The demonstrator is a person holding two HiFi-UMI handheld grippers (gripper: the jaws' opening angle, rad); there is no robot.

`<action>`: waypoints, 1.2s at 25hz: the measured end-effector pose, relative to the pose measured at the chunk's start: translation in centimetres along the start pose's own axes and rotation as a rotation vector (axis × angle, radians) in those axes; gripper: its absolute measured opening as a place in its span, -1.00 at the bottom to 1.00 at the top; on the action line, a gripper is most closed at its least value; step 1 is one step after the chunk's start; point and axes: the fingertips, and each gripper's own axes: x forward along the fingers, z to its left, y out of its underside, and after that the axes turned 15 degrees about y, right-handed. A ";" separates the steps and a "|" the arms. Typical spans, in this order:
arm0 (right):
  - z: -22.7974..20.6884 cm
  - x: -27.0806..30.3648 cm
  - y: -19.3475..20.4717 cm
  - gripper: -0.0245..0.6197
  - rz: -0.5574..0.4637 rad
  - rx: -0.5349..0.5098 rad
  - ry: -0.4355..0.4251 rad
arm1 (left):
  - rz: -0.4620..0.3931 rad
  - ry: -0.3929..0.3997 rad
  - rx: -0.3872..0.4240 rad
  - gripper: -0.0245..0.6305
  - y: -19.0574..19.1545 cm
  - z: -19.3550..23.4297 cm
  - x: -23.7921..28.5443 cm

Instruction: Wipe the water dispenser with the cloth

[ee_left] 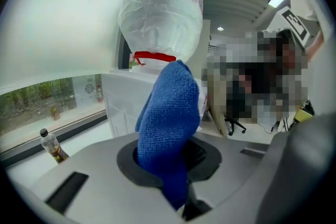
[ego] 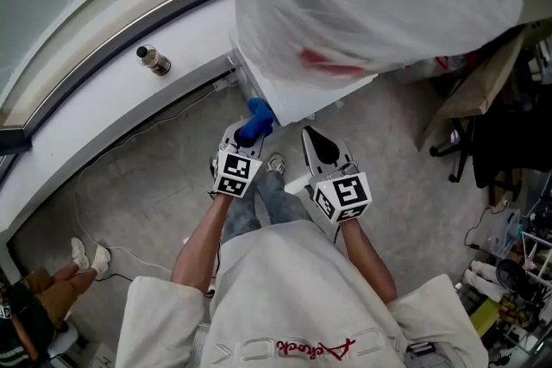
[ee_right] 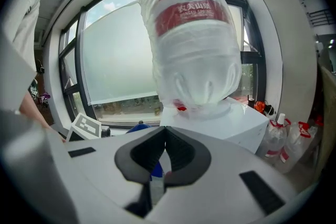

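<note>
In left gripper (ee_left: 172,164): cloth (ee_left: 170,107) blue, fuzzy, bunched, standing upright.

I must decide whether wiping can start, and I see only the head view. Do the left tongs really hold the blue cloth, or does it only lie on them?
Observer: The left gripper view shows the left tongs shut on the blue cloth, which stands up out of them.
Operator: And the right tongs, do they carry anything?
Observer: No. Their own view shows them shut, with nothing between them.
Operator: Does anything stand beside the water dispenser?
Observer: In the right gripper view, clear plastic bottles stand low to its right.
</note>
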 end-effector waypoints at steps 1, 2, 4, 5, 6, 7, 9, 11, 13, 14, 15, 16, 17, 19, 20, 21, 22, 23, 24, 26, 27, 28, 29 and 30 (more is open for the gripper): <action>0.0 0.4 0.0 -0.88 -0.007 0.001 -0.004 | -0.003 -0.011 -0.003 -0.73 0.0 0.5 -0.1; 0.1 0.7 -0.1 -0.88 -0.014 0.002 -0.009 | -0.005 -0.023 -0.008 -0.73 0.1 1.0 -0.3; 0.5 1.1 -0.5 -0.88 -0.033 0.002 -0.021 | -0.003 -0.048 -0.019 -0.73 0.5 2.5 -0.6; 0.7 1.4 -0.7 -0.88 -0.041 0.000 -0.028 | -0.001 -0.062 -0.024 -0.73 0.6 3.4 -0.7; 0.9 1.6 -0.8 -0.88 -0.047 -0.003 -0.035 | -0.002 -0.078 -0.028 -0.73 0.7 4.5 -0.8; 1.0 1.7 -0.9 -0.88 -0.050 -0.006 -0.042 | -0.004 -0.094 -0.032 -0.73 0.7 5.6 -0.9; 1.5 1.8 -0.9 -0.88 -0.052 -0.011 -0.054 | -0.010 -0.125 -0.036 -0.73 0.6 7.9 -1.1; 1.7 1.9 -0.8 -0.88 -0.050 -0.019 -0.061 | -0.018 -0.153 -0.038 -0.73 0.1 10.2 -1.1; 1.8 2.1 -0.8 -0.88 -0.047 -0.025 -0.065 | -0.021 -0.174 -0.037 -0.73 -0.5 12.5 -0.8; 1.8 2.2 -0.8 -0.88 -0.045 -0.025 -0.066 | -0.015 -0.181 -0.033 -0.73 -0.7 13.5 -0.5; 1.9 2.2 -0.8 -0.88 -0.042 -0.023 -0.067 | -0.007 -0.185 -0.028 -0.73 -0.8 14.6 -0.2; 1.9 2.2 -0.9 -0.88 -0.040 -0.019 -0.066 | 0.001 -0.187 -0.024 -0.73 -0.8 15.6 0.2; 1.9 2.2 -0.9 -0.88 -0.039 -0.016 -0.063 | 0.005 -0.190 -0.024 -0.73 -1.0 16.7 0.6; 1.7 2.1 -1.1 -0.88 -0.038 -0.014 -0.056 | 0.000 -0.201 -0.033 -0.73 -1.4 18.8 1.4; 1.6 2.0 -1.2 -0.88 -0.039 -0.017 -0.054 | -0.004 -0.211 -0.040 -0.73 -1.6 19.8 1.8; 1.5 1.8 -1.3 -0.88 -0.039 -0.019 -0.054 | -0.006 -0.220 -0.043 -0.73 -1.8 20.6 2.1; 1.4 1.7 -1.3 -0.88 -0.038 -0.019 -0.054 | -0.001 -0.223 -0.042 -0.73 -2.0 21.2 2.5; 1.3 1.7 -1.3 -0.88 -0.036 -0.019 -0.053 | 0.010 -0.218 -0.034 -0.73 -2.1 21.3 2.8; 1.2 1.6 -1.3 -0.88 -0.034 -0.021 -0.051 | 0.020 -0.207 -0.024 -0.73 -2.1 21.2 3.2; 1.2 1.6 -1.5 -0.88 -0.037 -0.030 -0.052 | 0.021 -0.188 -0.010 -0.73 -2.1 20.7 3.7; 1.2 1.7 -1.6 -0.88 -0.040 -0.034 -0.054 | 0.016 -0.181 -0.006 -0.73 -2.0 20.5 3.7; 1.2 1.7 -1.7 -0.88 -0.041 -0.039 -0.056 | 0.012 -0.174 -0.001 -0.73 -1.9 20.1 3.8; 1.2 1.8 -1.7 -0.88 -0.040 -0.043 -0.057 | 0.009 -0.166 0.006 -0.73 -1.8 19.5 3.8; 1.3 1.8 -1.6 -0.88 -0.039 -0.046 -0.059 | 0.008 -0.155 0.013 -0.73 -1.6 18.8 3.8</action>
